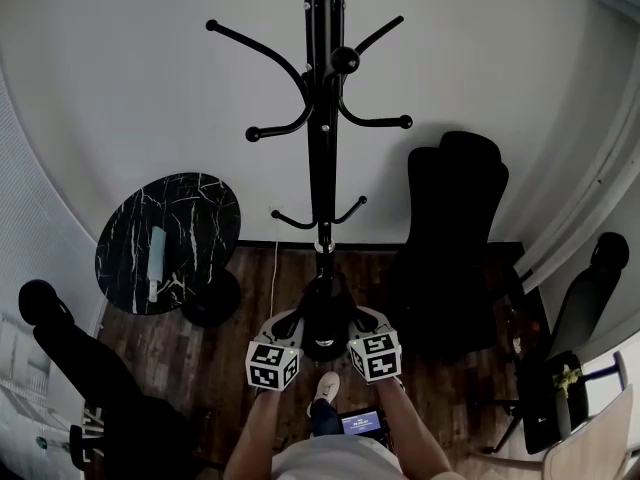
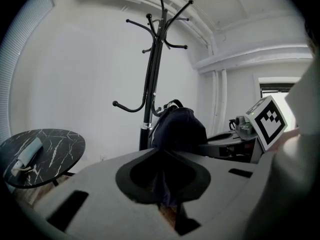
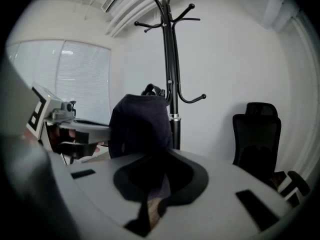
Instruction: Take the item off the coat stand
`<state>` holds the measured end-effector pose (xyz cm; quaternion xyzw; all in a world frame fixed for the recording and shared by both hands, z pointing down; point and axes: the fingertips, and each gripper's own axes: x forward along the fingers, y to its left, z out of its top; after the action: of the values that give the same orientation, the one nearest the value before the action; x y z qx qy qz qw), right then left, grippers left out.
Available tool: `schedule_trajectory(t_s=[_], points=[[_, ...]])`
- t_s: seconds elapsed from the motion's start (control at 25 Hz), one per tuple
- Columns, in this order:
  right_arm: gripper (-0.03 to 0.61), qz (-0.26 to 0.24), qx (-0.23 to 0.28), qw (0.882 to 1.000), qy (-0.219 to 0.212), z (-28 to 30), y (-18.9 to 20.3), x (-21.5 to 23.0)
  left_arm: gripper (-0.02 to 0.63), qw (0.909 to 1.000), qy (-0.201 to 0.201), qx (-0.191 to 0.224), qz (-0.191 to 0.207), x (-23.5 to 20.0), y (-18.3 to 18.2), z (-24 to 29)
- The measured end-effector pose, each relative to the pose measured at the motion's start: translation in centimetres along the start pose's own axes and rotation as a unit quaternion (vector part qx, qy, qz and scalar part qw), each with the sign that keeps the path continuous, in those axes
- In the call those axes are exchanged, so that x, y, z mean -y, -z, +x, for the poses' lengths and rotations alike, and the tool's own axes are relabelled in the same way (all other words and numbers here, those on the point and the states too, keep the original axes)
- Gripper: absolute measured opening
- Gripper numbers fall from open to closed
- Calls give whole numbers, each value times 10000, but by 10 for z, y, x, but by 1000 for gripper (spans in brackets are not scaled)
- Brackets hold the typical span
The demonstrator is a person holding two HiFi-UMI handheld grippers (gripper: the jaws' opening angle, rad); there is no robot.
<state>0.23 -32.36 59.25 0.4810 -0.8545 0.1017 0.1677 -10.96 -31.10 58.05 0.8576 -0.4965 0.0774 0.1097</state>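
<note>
The black coat stand (image 1: 322, 118) rises against the white wall, its hooks bare. A dark navy bag (image 1: 326, 313) hangs between my two grippers in front of the pole's lower part, below the lowest hooks. My left gripper (image 1: 295, 326) is shut on the bag's left side and my right gripper (image 1: 358, 320) on its right side. In the left gripper view the bag (image 2: 178, 126) bulges ahead of the left gripper (image 2: 164, 194), with its fabric pinched in the jaws. The right gripper view shows the bag (image 3: 140, 124) the same way in the right gripper (image 3: 152, 196).
A round black marble table (image 1: 168, 240) with a pale object on it stands left of the stand. A black office chair (image 1: 450, 238) is to the right, with more dark chairs at the lower left (image 1: 70, 358) and far right (image 1: 580, 308). The person's foot (image 1: 324, 386) is on the wood floor.
</note>
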Motion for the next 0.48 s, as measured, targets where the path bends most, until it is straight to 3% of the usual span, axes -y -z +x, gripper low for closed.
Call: schedule_trajectory(t_s=[0.48], points=[[31,57,267,9996,-79,-40,-14,-20,37,9993,-43,363,-60,22,-15,-39]])
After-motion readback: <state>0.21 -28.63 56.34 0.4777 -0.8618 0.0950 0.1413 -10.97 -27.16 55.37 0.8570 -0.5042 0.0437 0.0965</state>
